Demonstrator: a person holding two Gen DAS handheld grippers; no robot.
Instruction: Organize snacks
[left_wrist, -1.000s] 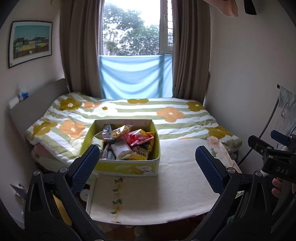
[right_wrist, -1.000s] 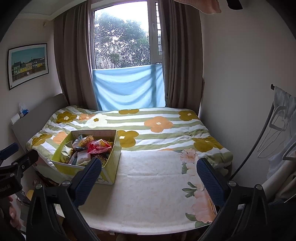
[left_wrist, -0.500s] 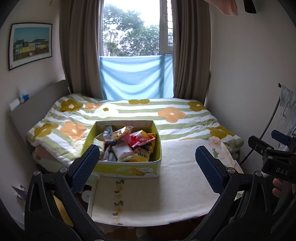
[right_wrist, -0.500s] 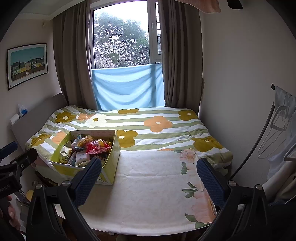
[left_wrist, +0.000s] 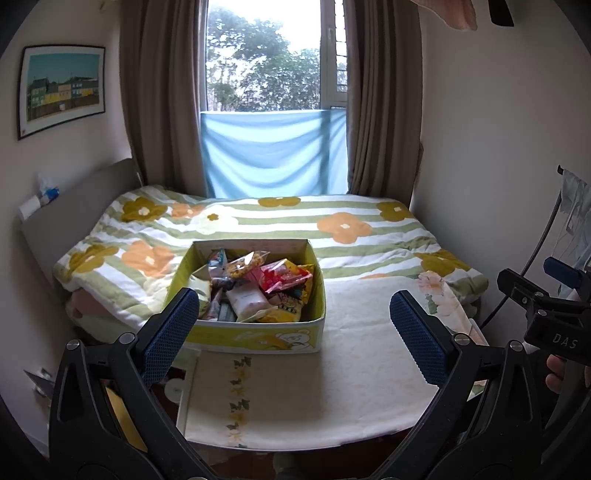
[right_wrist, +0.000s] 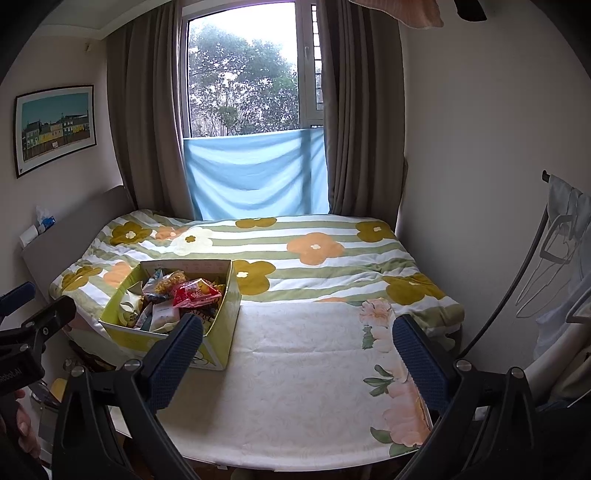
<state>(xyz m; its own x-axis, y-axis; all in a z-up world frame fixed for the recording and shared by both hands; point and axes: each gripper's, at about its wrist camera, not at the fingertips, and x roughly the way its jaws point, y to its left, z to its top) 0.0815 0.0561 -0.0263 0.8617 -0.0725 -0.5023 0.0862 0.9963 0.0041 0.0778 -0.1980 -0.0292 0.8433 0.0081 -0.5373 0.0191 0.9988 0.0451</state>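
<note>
1. The left claw (left_wrist: 295, 328) is spread wide and holds nothing; the right claw (right_wrist: 297, 350) is the same.
2. A yellow-green cardboard box (left_wrist: 258, 338) of snack packets (left_wrist: 266, 284) sits on the bed (left_wrist: 351, 350), bear cartoon on its front.
3. "DAS" reads on the right claw's body in the left view.

Left hand-held gripper (left_wrist: 295, 332) and right hand-held gripper (right_wrist: 297, 349), jaws wide apart, empty
</note>
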